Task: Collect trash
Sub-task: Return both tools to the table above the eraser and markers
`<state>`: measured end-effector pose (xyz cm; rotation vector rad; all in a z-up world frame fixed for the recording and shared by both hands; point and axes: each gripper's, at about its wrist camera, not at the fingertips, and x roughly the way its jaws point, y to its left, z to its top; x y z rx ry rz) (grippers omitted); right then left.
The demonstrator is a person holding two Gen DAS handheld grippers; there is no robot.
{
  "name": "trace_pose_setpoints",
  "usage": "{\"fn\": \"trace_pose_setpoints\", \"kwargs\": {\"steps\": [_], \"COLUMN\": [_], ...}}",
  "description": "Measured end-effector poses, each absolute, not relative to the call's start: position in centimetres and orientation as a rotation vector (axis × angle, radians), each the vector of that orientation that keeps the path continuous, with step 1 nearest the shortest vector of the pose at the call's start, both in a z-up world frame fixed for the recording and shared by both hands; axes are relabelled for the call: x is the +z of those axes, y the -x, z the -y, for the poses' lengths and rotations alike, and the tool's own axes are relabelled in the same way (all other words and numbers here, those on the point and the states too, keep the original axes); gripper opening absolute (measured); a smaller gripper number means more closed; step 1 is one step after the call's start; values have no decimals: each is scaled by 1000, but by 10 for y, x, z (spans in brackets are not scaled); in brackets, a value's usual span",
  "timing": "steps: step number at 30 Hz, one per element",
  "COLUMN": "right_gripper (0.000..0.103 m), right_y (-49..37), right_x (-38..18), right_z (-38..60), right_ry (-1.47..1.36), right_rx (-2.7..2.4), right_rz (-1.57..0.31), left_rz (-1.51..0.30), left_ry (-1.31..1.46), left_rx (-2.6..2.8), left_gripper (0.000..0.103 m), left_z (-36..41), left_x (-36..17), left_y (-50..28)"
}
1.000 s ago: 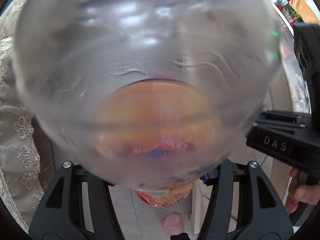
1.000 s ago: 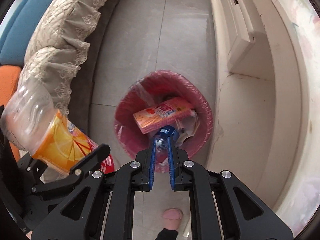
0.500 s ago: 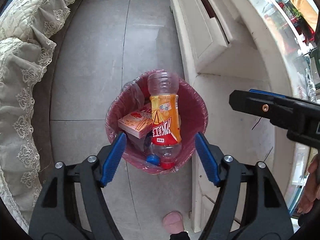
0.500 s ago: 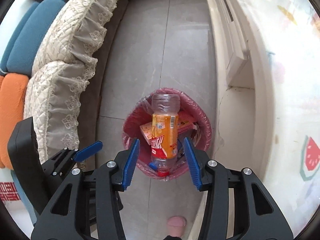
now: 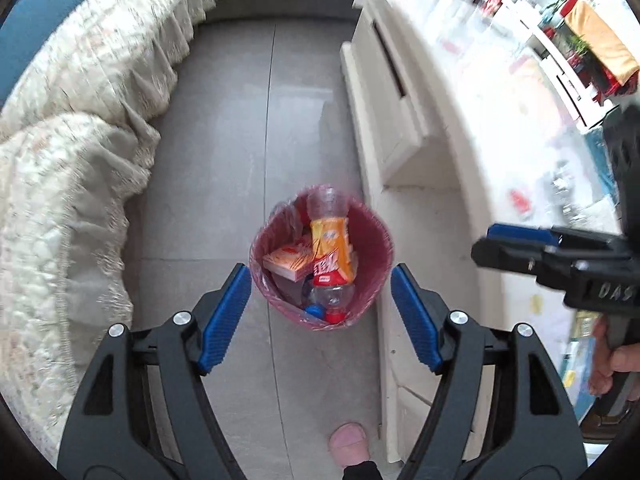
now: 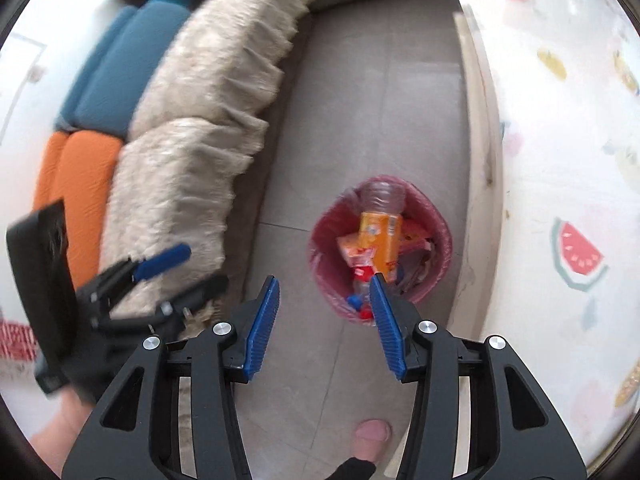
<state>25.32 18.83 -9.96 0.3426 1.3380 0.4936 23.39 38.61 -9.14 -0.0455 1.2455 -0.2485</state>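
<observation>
A pink-lined trash bin (image 5: 382,240) (image 6: 442,236) stands on the grey tile floor. Inside it, an empty clear bottle with an orange label (image 5: 332,244) (image 6: 380,236) lies neck down, beside a pink-orange carton (image 5: 286,262) (image 6: 350,252) and a blue cap (image 5: 314,312). My left gripper (image 5: 319,270) hangs well above the bin with its jaws opening and nothing between them. My right gripper (image 6: 324,280) is open and empty too, above and left of the bin. Each gripper shows at the edge of the other's view, the right gripper (image 5: 516,240) and the left gripper (image 6: 160,268).
A sofa with a cream lace cover (image 5: 80,160) and blue and orange cushions (image 6: 116,80) runs along the left. A white cabinet (image 5: 400,128) under a fruit-print tablecloth (image 6: 560,160) stands right of the bin. A person's pink slipper (image 5: 348,448) is on the floor below.
The left gripper let go of the orange-label bottle and the right gripper let go of a blue-capped bottle, both into the bin. Both grippers then opened and rose, so the bin looks smaller.
</observation>
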Motion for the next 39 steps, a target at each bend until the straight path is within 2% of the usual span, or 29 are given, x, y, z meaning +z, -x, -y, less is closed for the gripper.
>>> {"fn": "trace_pose_setpoints", "kwargs": {"steps": [3,5,7,8,11,16,21,24,32,39], "right_gripper": [49,55,62,64,64,75,75,75,75,76], "right_y": [-235,-218,-201,-189,-153,-86,-11,27,88,104], "right_x": [-62,-38,-22,-14,-6,-11,-37,-56,-88,-98], "right_z": [-159,-127,-95,-74,-11,89,155,162,169,144], "right_ry": [-374,-381,-374,-373,-388,-424,-466,-452,-494,-305], "right_rx": [512,502,474,448,370,231,168,167,233,380], "right_rz": [-1263,-1217,-1190,-1178,-1180,-1194,-1265,-1322,-1386,-1415], "left_rz": [-1177,-1139,-1108,-1087,-1066,-1151,-1235,-1284,-1334,-1377], "left_ry": [21,-10,-33,-41,-75,-86,-120,-188,-187,-167], "left_rx": [-258,-279,-297,-310,-393,-521,-612,-623,-617,-576], "left_gripper": [75,76,92,96,96,96,96,96,96,96], "left_z": [-374,-354,-327,-311,-254,-161,-91,-62,-26,-24], "left_x": [-43,-11,12,22,34,14,-26,-47,-62,-80], "left_y": [-224,-216,-207,-201,-182,-149,-99,-69,-31,-20]}}
